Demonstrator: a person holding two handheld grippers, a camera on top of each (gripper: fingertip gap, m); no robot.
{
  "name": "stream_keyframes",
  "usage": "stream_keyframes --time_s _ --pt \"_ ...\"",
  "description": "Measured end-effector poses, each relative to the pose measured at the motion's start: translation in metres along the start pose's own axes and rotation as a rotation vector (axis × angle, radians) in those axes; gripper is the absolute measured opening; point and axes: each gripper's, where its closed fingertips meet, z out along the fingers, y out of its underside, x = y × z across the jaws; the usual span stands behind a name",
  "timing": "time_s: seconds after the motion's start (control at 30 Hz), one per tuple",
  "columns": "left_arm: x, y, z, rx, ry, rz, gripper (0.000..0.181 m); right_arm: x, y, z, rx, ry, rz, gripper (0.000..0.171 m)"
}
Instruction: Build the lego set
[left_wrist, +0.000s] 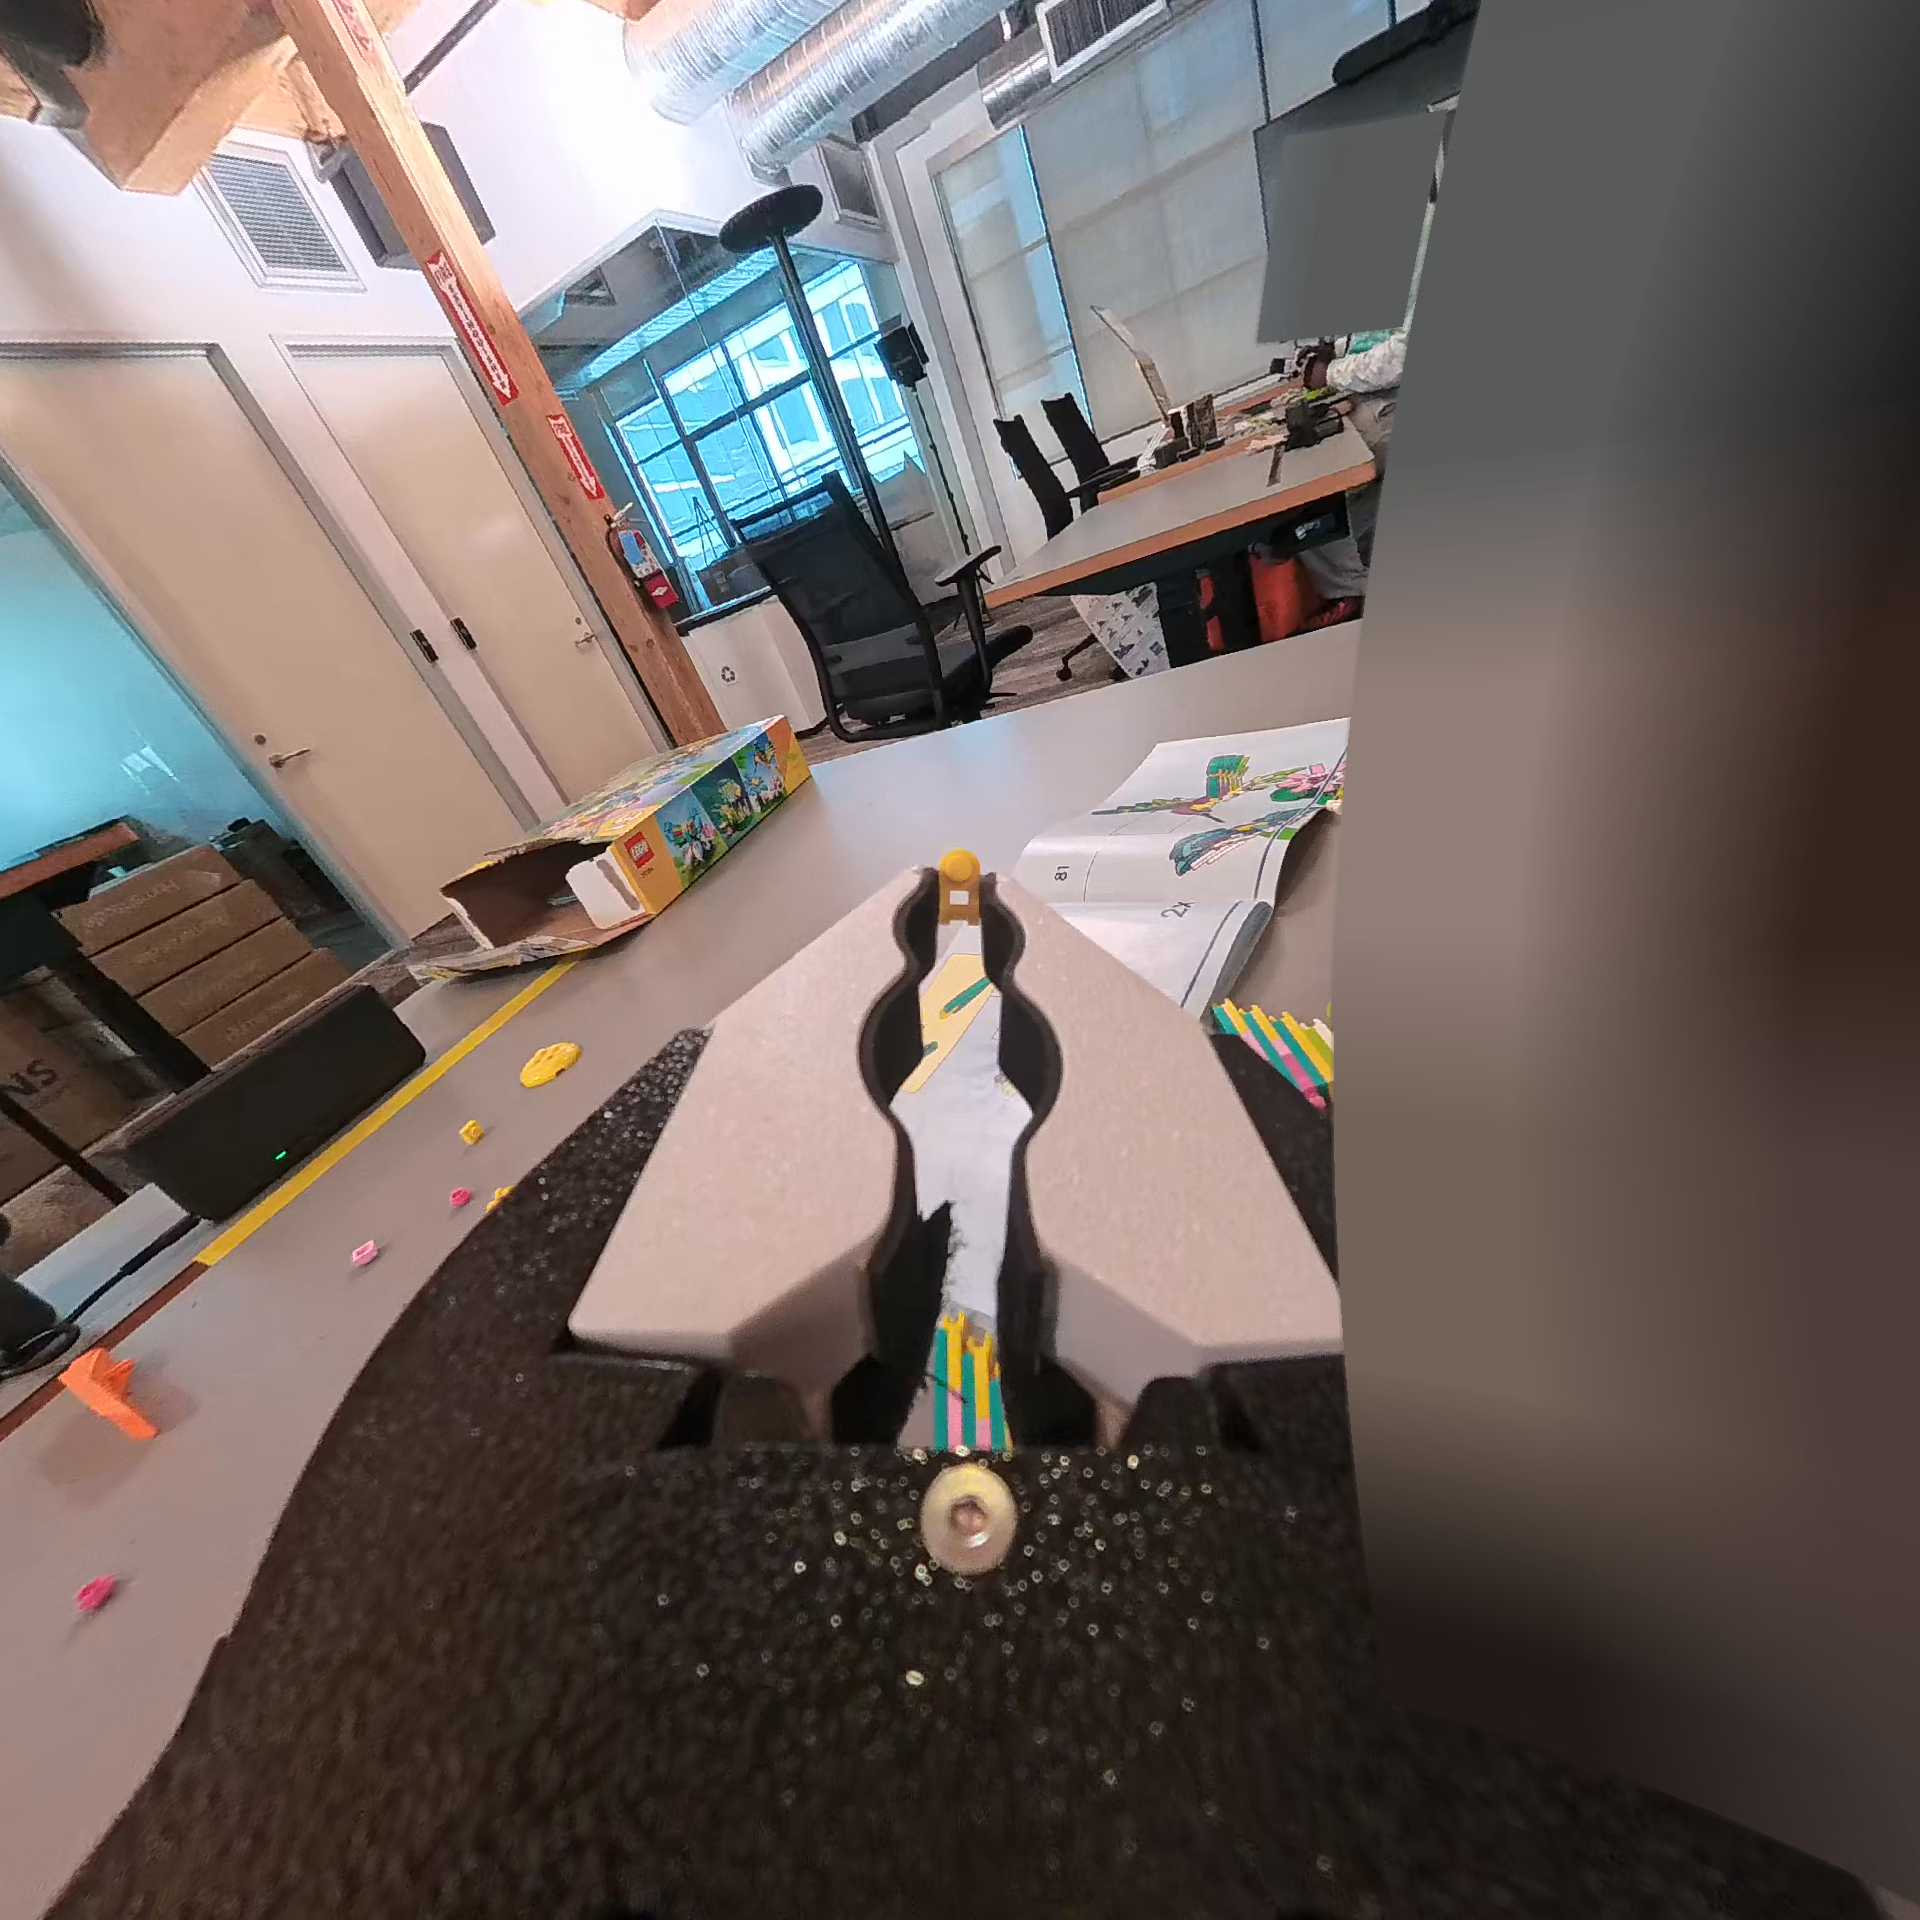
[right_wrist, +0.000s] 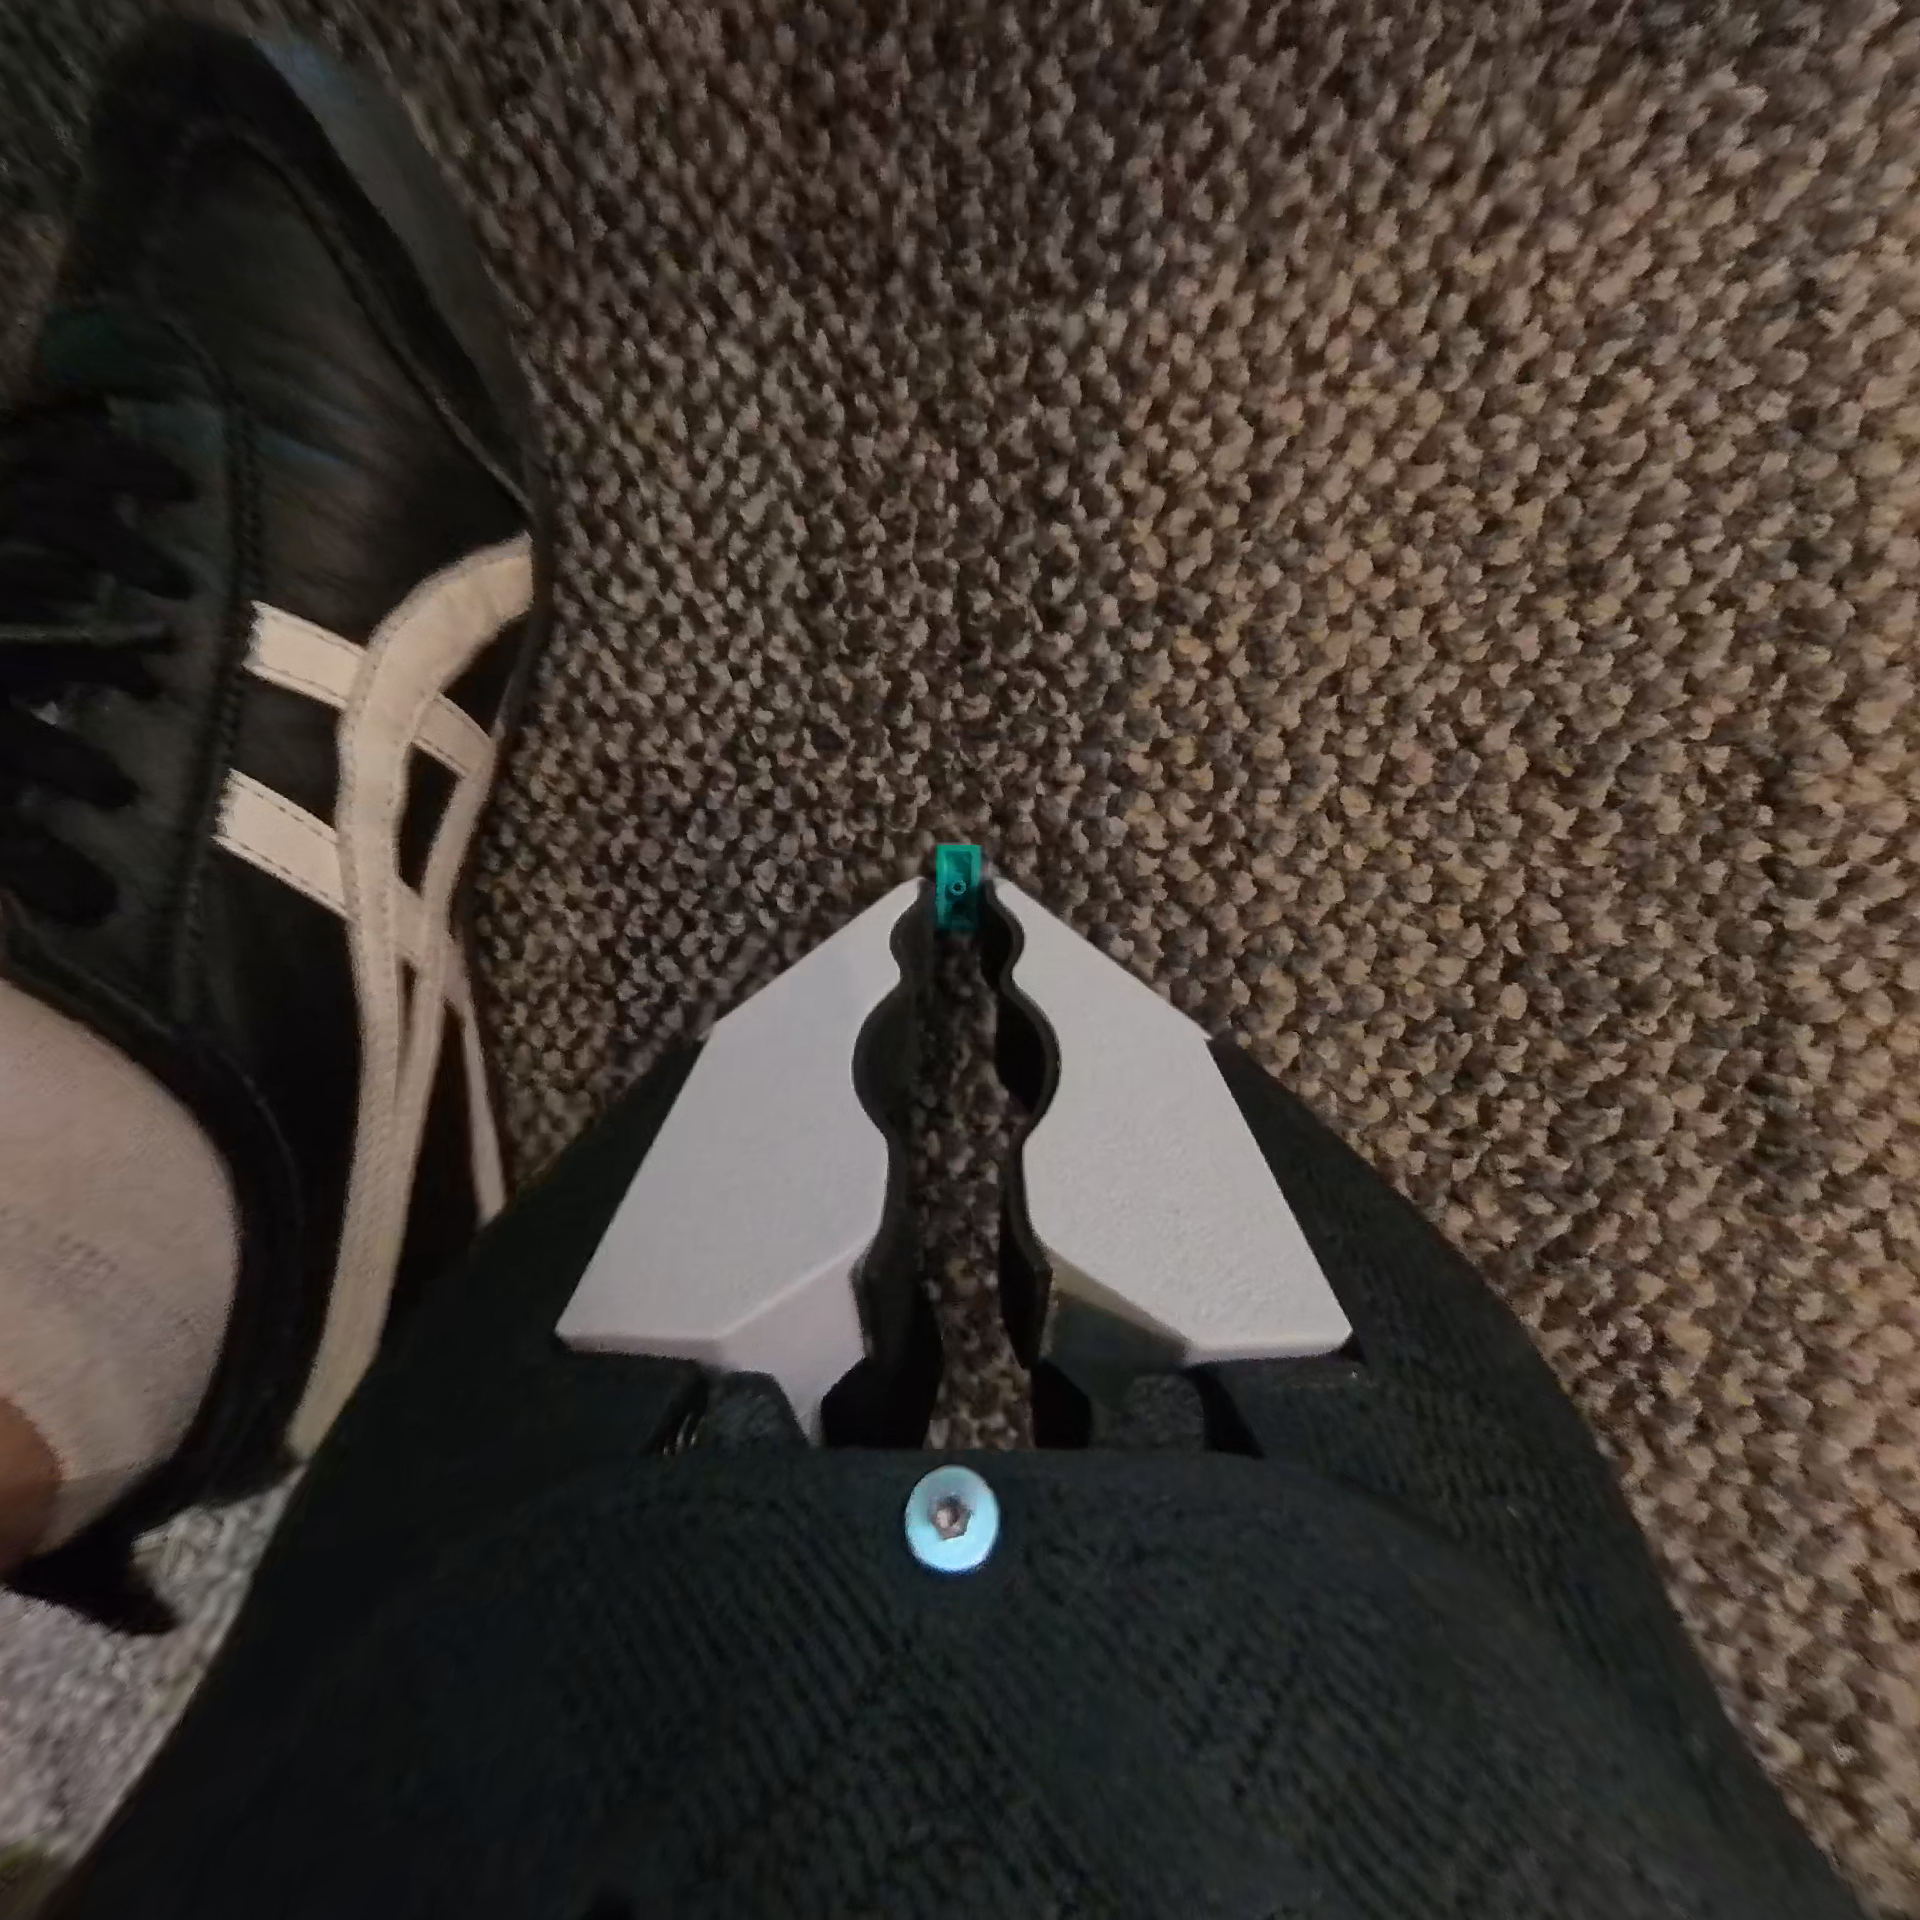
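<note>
My left gripper is shut on a small yellow-orange lego piece, held at the fingertips above the grey table. An open instruction booklet lies just beyond and under the fingers. A striped teal, pink and yellow lego build lies to the right of the gripper. My right gripper is shut on a small teal lego piece, held low over the brown carpet, away from the table.
An opened lego box lies at the table's far left. Loose yellow, pink and orange pieces lie scattered left. A black device sits by a yellow tape line. A person's black shoe is left of my right gripper. About 80 cm separates my left fingertips from my right.
</note>
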Motion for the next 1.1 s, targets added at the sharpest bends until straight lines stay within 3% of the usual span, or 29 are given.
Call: stream_keyframes --time_s 0.17,0.3,0.43,0.63,0.83,0.97,1.1 --pt "-0.005 -0.007 -0.01 0.037 -0.023 -0.006 0.005 0.008 -0.048 -0.034 0.136 -0.002 0.064 0.007" --pt "-0.015 -0.013 -0.019 0.071 -0.063 -0.004 0.005 0.047 -0.108 -0.101 0.308 0.091 0.214 0.007" --pt "-0.022 -0.019 -0.027 0.109 -0.09 0.001 0.005 0.108 -0.169 -0.218 0.513 0.237 0.333 0.007" --pt "-0.03 -0.027 -0.039 0.163 -0.115 -0.009 0.005 0.185 -0.245 -0.422 0.781 0.445 0.304 0.007" --pt "-0.036 -0.029 -0.045 0.178 -0.147 0.009 0.005 0.205 -0.33 -0.606 1.131 0.571 0.171 0.007" --pt "-0.038 -0.036 -0.05 0.195 -0.18 0.033 0.005 0.184 -0.371 -0.697 1.364 0.586 0.08 0.007" --pt "-0.038 -0.032 -0.048 0.156 -0.219 0.096 0.005 0.163 -0.39 -0.741 1.498 0.583 -0.025 0.007"
